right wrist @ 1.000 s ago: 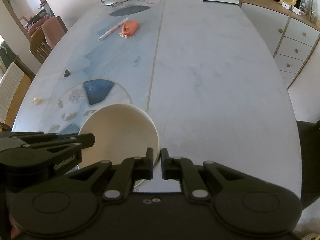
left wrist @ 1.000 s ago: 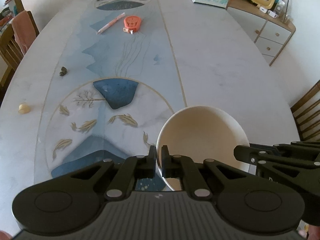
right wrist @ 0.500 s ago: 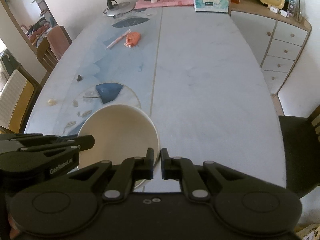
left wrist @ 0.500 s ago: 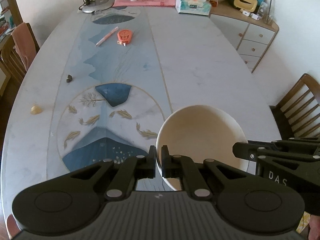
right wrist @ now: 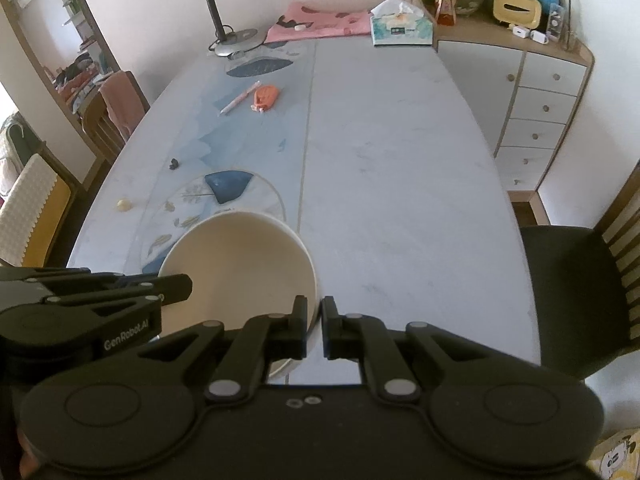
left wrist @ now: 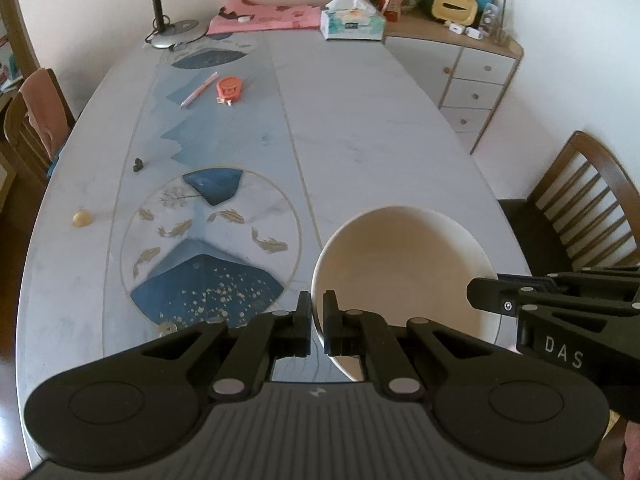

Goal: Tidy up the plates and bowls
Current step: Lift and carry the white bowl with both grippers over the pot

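You hold a cream bowl (left wrist: 404, 268) over the near end of the table (left wrist: 380, 128), your two grippers pinching opposite sides of its rim. In the left wrist view your left gripper (left wrist: 317, 320) has its fingers clamped on the rim at 9 o'clock of the bowl; your right gripper (left wrist: 484, 296) grips at 3 o'clock. In the right wrist view the right gripper (right wrist: 314, 322) clamps the rim. Beyond the bowl, at 11 o'clock, lie a painted fish roundel (left wrist: 208, 240), then a pink pen (left wrist: 199, 90) beside an orange tape measure (left wrist: 229, 89). Farthest, at 12 o'clock, stand a desk lamp (left wrist: 168, 20) and a tissue box (left wrist: 352, 24).
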The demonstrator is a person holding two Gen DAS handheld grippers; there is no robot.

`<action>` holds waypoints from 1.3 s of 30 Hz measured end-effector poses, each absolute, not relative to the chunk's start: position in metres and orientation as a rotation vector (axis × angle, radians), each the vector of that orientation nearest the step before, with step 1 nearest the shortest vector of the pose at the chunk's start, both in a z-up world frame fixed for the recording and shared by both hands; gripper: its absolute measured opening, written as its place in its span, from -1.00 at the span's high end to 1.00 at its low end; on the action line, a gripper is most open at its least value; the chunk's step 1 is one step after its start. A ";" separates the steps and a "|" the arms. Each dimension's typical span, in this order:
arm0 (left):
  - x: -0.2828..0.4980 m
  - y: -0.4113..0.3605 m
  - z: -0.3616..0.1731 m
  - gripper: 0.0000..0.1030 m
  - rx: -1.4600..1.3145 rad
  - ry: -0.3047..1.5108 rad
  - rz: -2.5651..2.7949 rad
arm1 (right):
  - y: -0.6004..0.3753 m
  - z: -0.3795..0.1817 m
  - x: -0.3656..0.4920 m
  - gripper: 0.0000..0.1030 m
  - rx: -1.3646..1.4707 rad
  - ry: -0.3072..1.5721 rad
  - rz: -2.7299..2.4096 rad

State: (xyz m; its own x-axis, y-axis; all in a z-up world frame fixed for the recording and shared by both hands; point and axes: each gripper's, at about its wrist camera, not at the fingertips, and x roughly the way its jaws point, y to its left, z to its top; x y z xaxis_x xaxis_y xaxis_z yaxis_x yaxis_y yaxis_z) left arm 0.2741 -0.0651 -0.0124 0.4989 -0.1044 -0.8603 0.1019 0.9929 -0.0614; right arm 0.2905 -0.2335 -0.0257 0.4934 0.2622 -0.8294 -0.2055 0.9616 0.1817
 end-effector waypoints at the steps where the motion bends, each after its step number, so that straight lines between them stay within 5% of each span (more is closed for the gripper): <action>1: 0.270 -0.067 -0.011 0.92 -0.001 1.039 -0.130 | -0.235 -0.024 0.286 0.85 0.064 1.015 0.283; 39: 0.163 -0.162 -0.045 0.92 0.143 1.045 -0.338 | -0.327 -0.059 0.156 0.85 0.184 1.072 0.140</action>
